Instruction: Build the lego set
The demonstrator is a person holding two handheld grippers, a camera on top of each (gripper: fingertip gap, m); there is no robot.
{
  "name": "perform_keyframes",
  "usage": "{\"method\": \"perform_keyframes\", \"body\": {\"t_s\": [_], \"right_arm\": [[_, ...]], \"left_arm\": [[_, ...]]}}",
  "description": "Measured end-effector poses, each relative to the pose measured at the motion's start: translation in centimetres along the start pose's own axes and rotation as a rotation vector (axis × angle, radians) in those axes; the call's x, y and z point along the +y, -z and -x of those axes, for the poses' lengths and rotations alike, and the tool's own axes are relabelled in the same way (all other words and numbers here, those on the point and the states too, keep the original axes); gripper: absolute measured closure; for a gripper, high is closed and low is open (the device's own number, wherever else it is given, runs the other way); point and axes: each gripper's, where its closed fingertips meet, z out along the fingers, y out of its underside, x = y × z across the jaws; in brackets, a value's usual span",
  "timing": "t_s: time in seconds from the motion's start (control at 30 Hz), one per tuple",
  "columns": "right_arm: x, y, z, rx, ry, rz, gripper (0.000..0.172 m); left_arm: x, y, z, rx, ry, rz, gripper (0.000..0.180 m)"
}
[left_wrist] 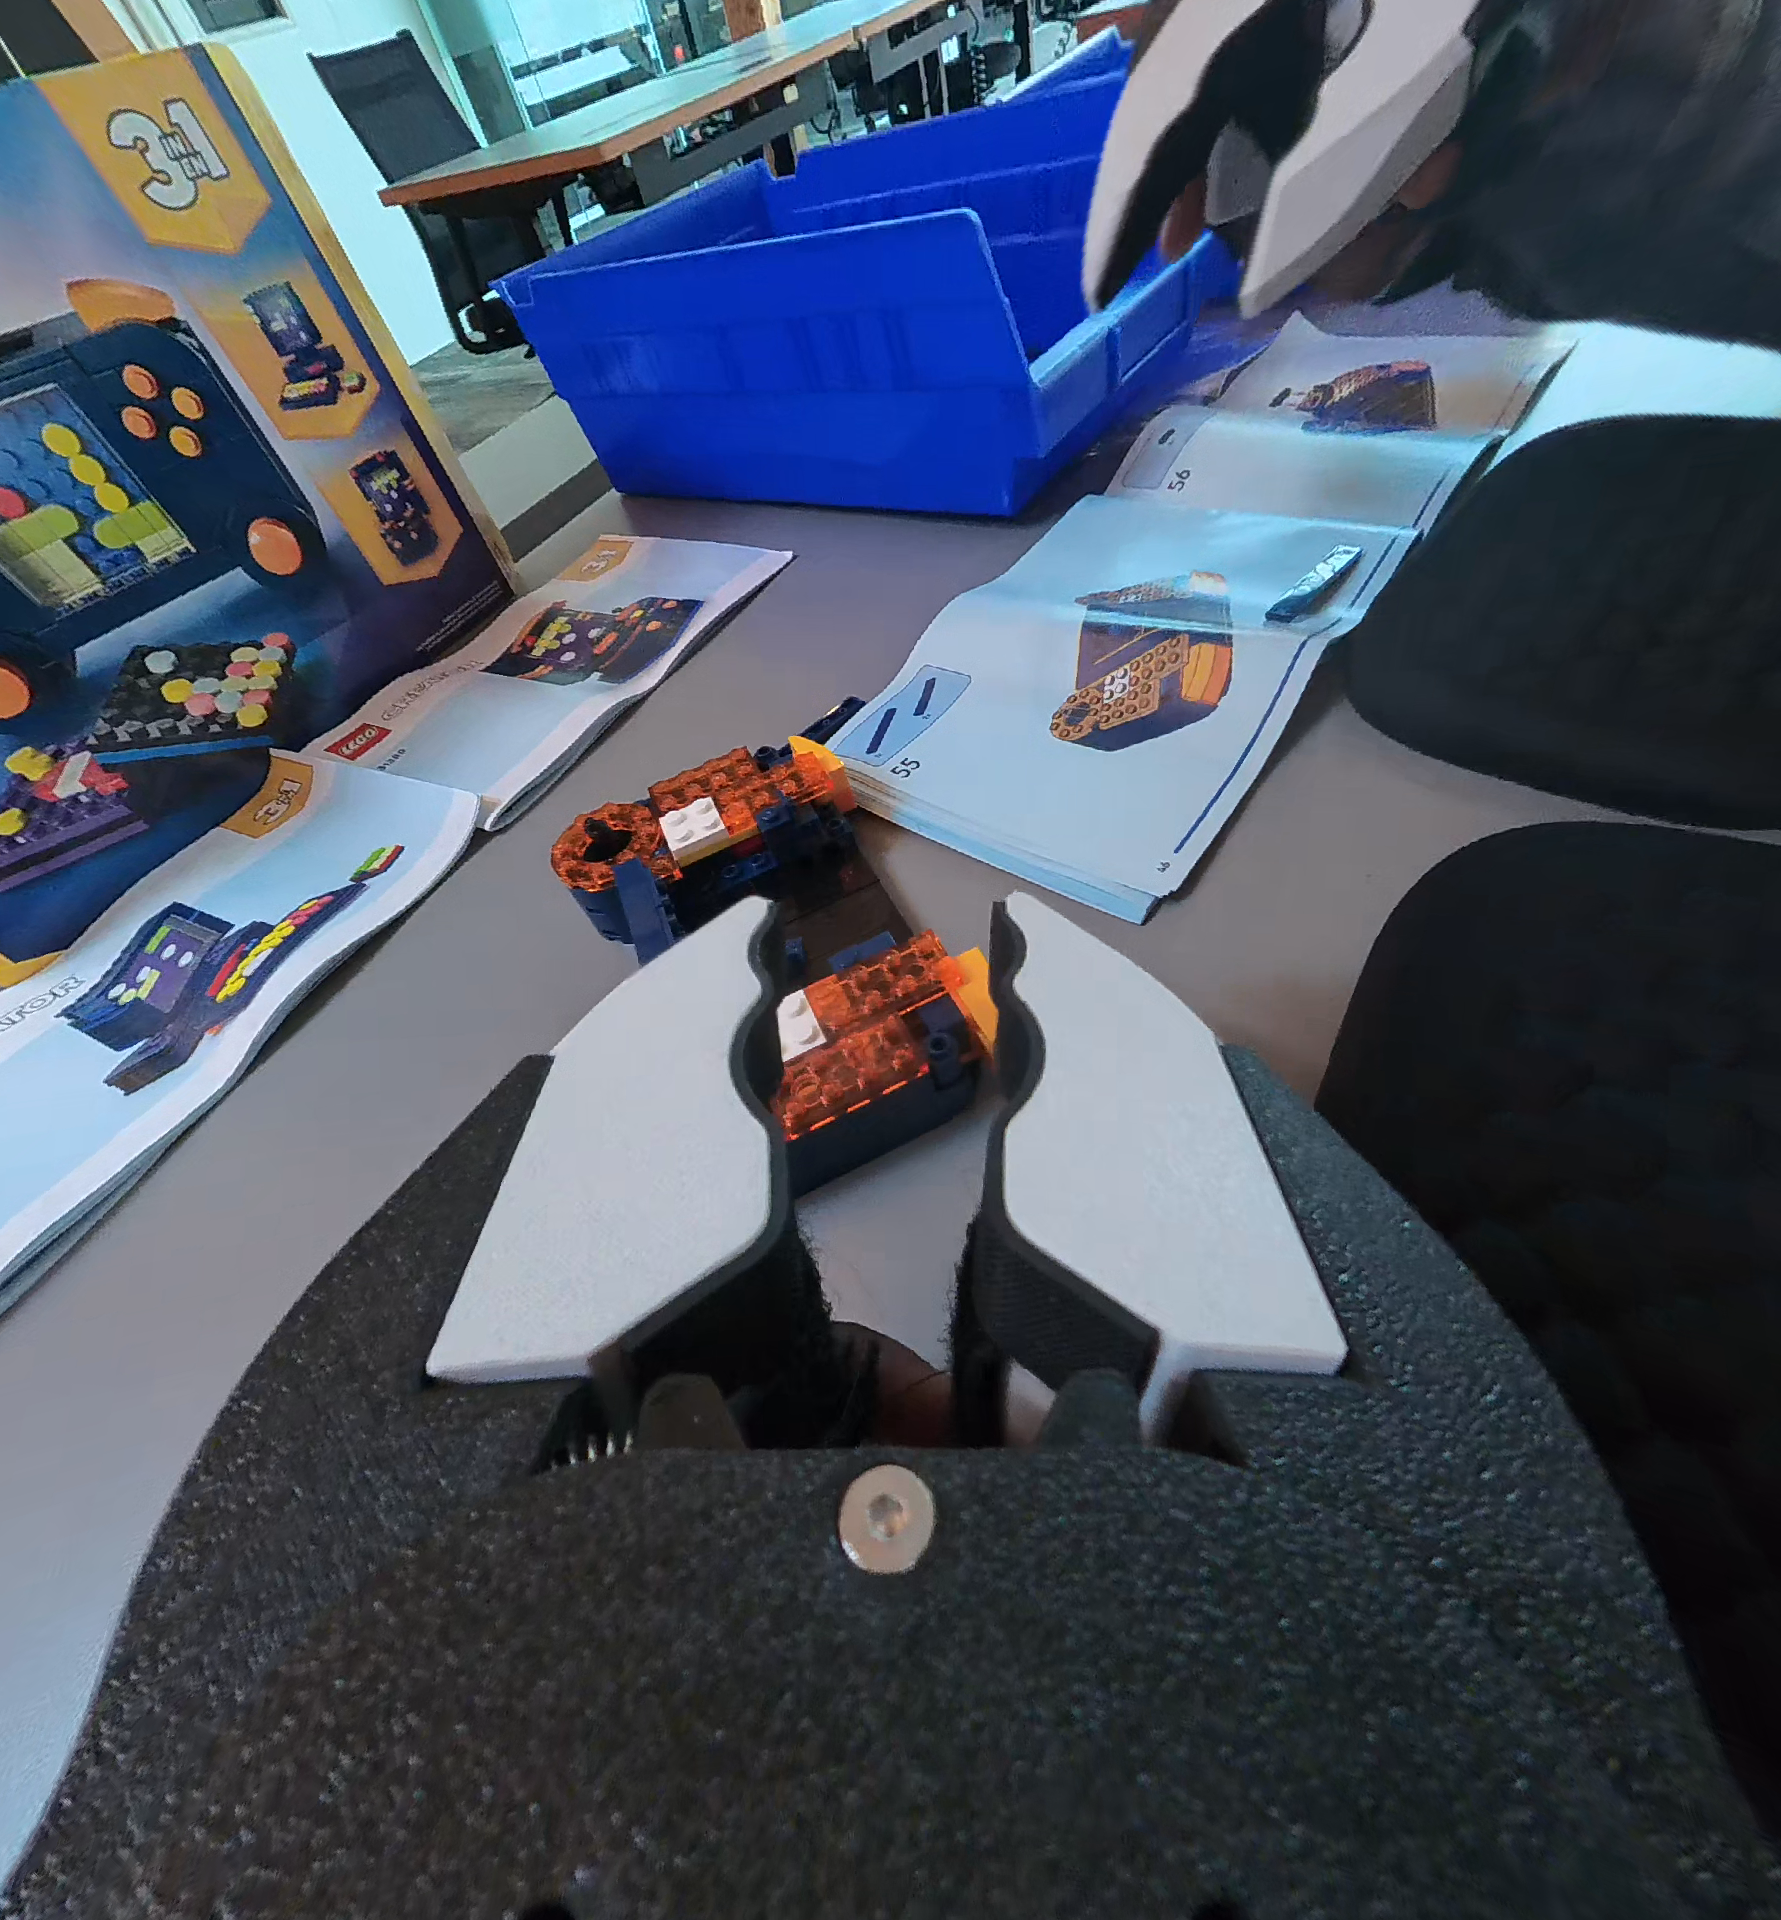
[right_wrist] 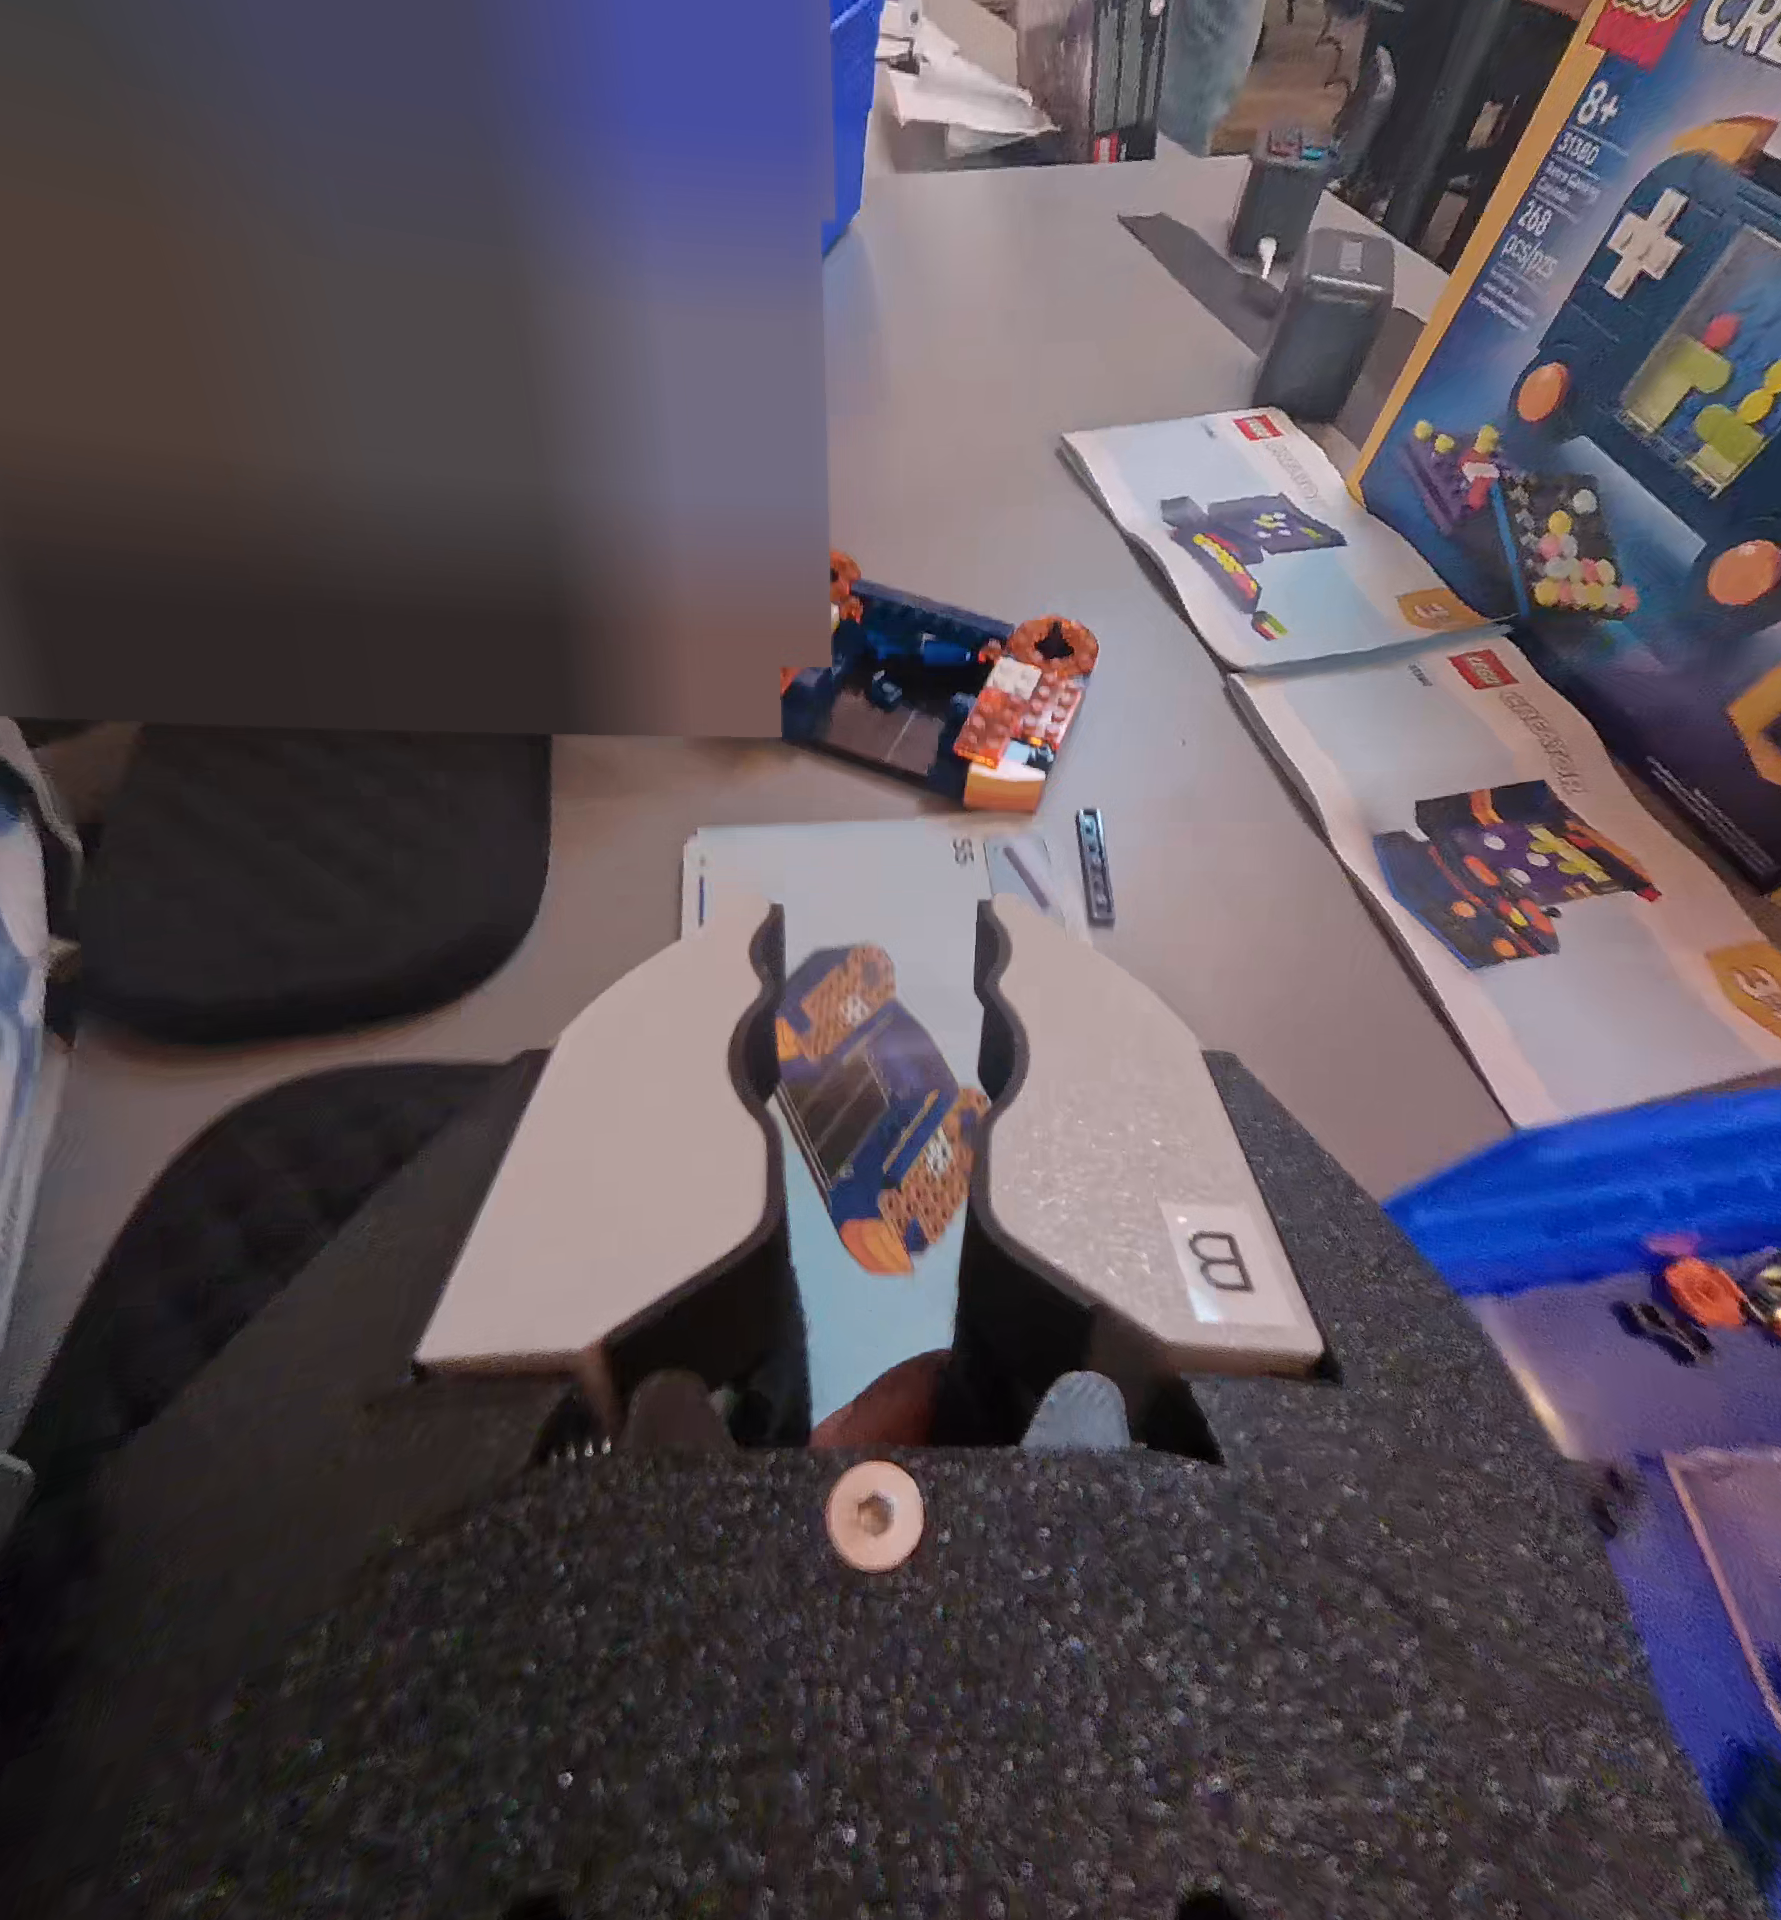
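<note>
An orange and dark blue brick model (left_wrist: pixel 720 821) lies on the grey table (left_wrist: pixel 346 1091). My left gripper (left_wrist: pixel 881 914) is shut on the model's near end (left_wrist: pixel 865 1049), with a finger against each side. In the right wrist view the model (right_wrist: pixel 969 696) is partly behind a blurred patch, and the left gripper is hidden there. My right gripper (right_wrist: pixel 878 914) is open and empty, above an open instruction booklet (right_wrist: pixel 865 873). It also shows at the top right of the left wrist view (left_wrist: pixel 1177 296), fingers apart, near the blue bin (left_wrist: pixel 813 353). A small dark plate (right_wrist: pixel 1094 868) lies beside the booklet.
A set box (left_wrist: pixel 138 468) stands at the left, with two closed booklets (left_wrist: pixel 574 665) (left_wrist: pixel 190 966) in front of it. Another dark plate (left_wrist: pixel 1312 584) lies on the open booklet (left_wrist: pixel 1125 665). Black padded shapes (left_wrist: pixel 1613 623) lie at the right. A blue bin with loose pieces (right_wrist: pixel 1592 1174) is near the right gripper. Left tips to right tips: about 15 centimetres.
</note>
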Motion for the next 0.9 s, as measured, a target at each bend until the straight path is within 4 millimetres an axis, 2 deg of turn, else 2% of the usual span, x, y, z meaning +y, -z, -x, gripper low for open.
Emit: {"method": "perform_keyframes", "body": {"t_s": [0.13,0.17,0.23,0.33,0.47,0.5,0.57,0.63,0.73,0.9], "right_arm": [[2.1,2.7,-2.2,0.096,-0.024,-0.02,0.145],[2.5,3.5,-2.8,0.118,-0.042,-0.031,0.15],[3.1,5.4,-4.0,0.166,-0.058,-0.069,0.172],[3.5,7.4,-4.8,0.213,-0.033,-0.152,0.172],[2.8,8.5,-5.8,0.24,-0.158,-0.318,0.171],[2.7,8.5,-5.8,0.227,-0.187,-0.327,0.164],[3.1,8.5,-6.1,0.245,-0.194,-0.309,0.16],[3.7,8.9,-6.5,0.297,-0.158,-0.274,0.172],[3.4,9.8,-6.3,0.327,-0.059,-0.266,0.172],[4.7,11.8,-7.8,0.442,-0.033,-0.186,0.172]], "left_arm": [[0.4,-0.3,-0.2,0.01,-0.005,0.032,0.145],[0.4,-0.3,-0.2,0.015,-0.006,0.035,0.146],[0.4,-0.3,-0.2,0.02,-0.001,0.032,0.148],[0.2,-0.1,-0.1,0.023,0.017,0.015,0.158],[-0.1,0.1,-0.1,0.041,0.042,-0.013,0.177],[-0.2,0.2,-0.1,0.046,0.047,-0.019,0.179],[-0.3,0.3,0.0,0.046,0.058,-0.029,0.179],[-0.3,0.3,0.2,0.039,0.071,-0.034,0.177],[-0.3,0.3,0.4,0.032,0.079,-0.037,0.174],[-0.4,0.4,0.4,0.039,0.092,-0.043,0.176]]}}
